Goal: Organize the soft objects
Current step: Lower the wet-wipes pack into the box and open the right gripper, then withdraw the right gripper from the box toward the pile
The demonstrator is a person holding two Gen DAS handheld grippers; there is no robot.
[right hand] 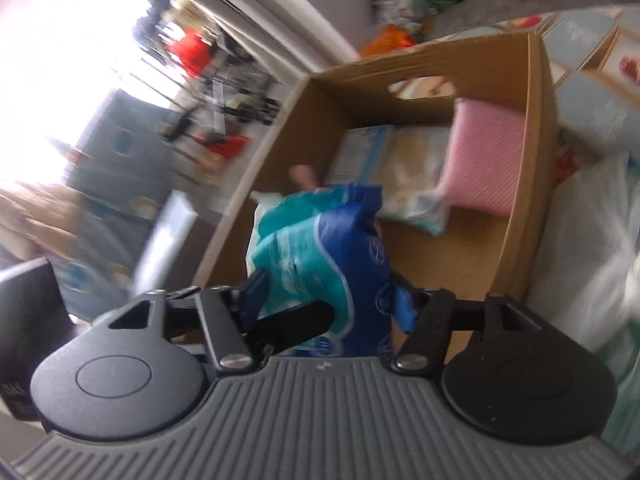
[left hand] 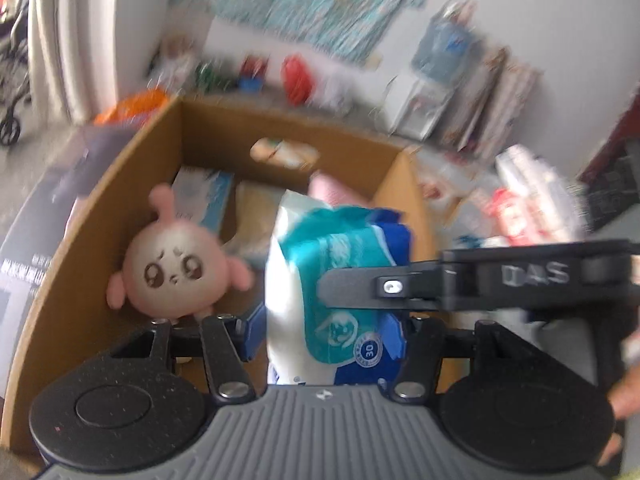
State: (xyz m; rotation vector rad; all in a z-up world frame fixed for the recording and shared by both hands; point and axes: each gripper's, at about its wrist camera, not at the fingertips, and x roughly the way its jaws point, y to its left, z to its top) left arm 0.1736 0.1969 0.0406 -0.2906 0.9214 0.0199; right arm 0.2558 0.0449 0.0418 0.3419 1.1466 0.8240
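Both grippers are on one soft pack, a teal, white and blue wipes pack (left hand: 340, 288) (right hand: 320, 256), held over the near end of an open cardboard box (left hand: 100, 216) (right hand: 536, 160).

Left gripper (left hand: 332, 332): the pack stands between its two blue fingers (left hand: 254, 332), filling the gap from side to side. Fingers part-spread and pinching the pack, with the plastic bunched at both pads. The pack rises upright well past the fingertips, top edge crumpled.

Right gripper (right hand: 328, 308): its black finger reaches in from the right of the left wrist view and lies across the pack's front. In its own view the pack sits between its blue fingers (right hand: 404, 308). The left pad touches the teal side; at the right pad a contact is unclear through blur, so cannot tell if it pinches or has let go. Jaws stand fairly wide.

Inside the box: a pink round plush toy (left hand: 176, 268) at the near left, just beside the pack and apart from the fingers; a pink flat pack (right hand: 484, 160) leaning on the right wall at the far end; a pale blue pack (right hand: 360, 152) and a cream pack (right hand: 416, 176) on the floor at the far end. Heavy motion blur in the surroundings.
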